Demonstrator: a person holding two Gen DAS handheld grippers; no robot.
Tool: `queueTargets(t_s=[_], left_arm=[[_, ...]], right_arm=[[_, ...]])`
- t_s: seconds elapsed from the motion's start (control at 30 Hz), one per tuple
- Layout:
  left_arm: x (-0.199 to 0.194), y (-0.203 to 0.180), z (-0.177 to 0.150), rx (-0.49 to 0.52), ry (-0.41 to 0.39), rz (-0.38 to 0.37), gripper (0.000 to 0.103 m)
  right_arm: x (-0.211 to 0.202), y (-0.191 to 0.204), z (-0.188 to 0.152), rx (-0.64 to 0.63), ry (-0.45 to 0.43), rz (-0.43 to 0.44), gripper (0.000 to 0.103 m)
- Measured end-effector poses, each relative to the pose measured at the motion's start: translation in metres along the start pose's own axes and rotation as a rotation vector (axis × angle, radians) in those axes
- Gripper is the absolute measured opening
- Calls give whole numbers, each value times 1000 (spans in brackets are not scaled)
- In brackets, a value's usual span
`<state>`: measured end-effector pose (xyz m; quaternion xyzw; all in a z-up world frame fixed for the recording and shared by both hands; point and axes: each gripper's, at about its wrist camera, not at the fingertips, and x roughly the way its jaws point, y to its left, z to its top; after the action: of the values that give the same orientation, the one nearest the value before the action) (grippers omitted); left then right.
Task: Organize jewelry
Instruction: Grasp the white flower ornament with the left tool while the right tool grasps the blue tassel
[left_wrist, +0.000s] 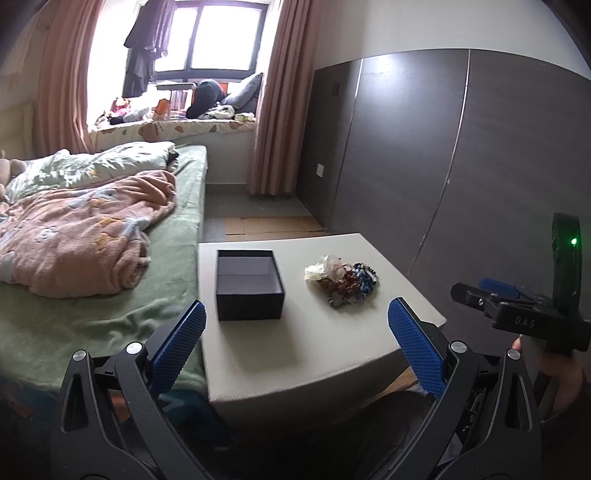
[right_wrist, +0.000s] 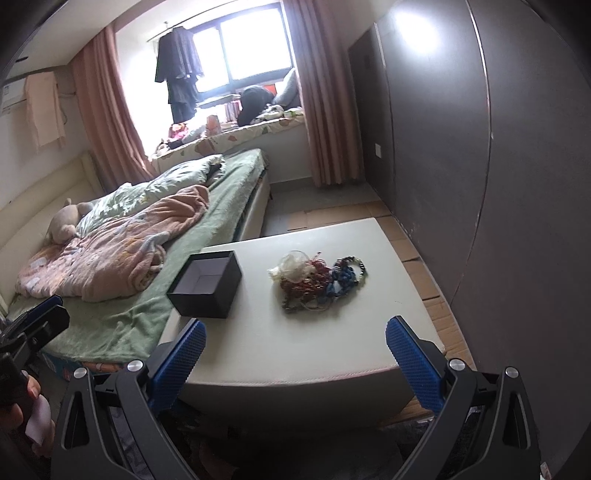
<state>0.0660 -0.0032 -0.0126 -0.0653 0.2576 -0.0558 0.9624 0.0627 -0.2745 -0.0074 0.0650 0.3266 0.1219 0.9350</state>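
Note:
An open, empty black box (left_wrist: 249, 282) stands on the left part of a white table (left_wrist: 295, 350). A pile of bead bracelets and jewelry (left_wrist: 341, 278) lies to its right. My left gripper (left_wrist: 295, 325) is open and empty, held above the table's near edge, short of both. In the right wrist view the box (right_wrist: 207, 282) and the jewelry pile (right_wrist: 317, 278) lie ahead. My right gripper (right_wrist: 295, 339) is open and empty above the table's near edge (right_wrist: 295, 369). The right gripper also shows in the left wrist view (left_wrist: 476, 291).
A bed with a green sheet (left_wrist: 92, 314) and a pink blanket (left_wrist: 81, 236) adjoins the table's left side. Dark wardrobe panels (left_wrist: 461, 166) stand to the right. Cardboard lies on the floor (left_wrist: 269, 223) beyond the table.

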Motion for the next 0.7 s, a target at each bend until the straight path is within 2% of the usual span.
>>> queueTargets(t_s=[0.1, 0.33, 0.57, 0.7], left_arm=[[22, -5, 7, 2, 19, -23, 96], [78, -23, 21, 5, 93, -88, 76], [139, -31, 34, -7, 177, -139, 50], [173, -35, 39, -11, 224, -144, 42]], right_arm=[[16, -16, 3, 30, 21, -13, 91], [53, -44, 5, 92, 89, -12, 77], [95, -62, 14, 155, 141, 13, 60], [118, -70, 22, 199, 165, 32, 48]])
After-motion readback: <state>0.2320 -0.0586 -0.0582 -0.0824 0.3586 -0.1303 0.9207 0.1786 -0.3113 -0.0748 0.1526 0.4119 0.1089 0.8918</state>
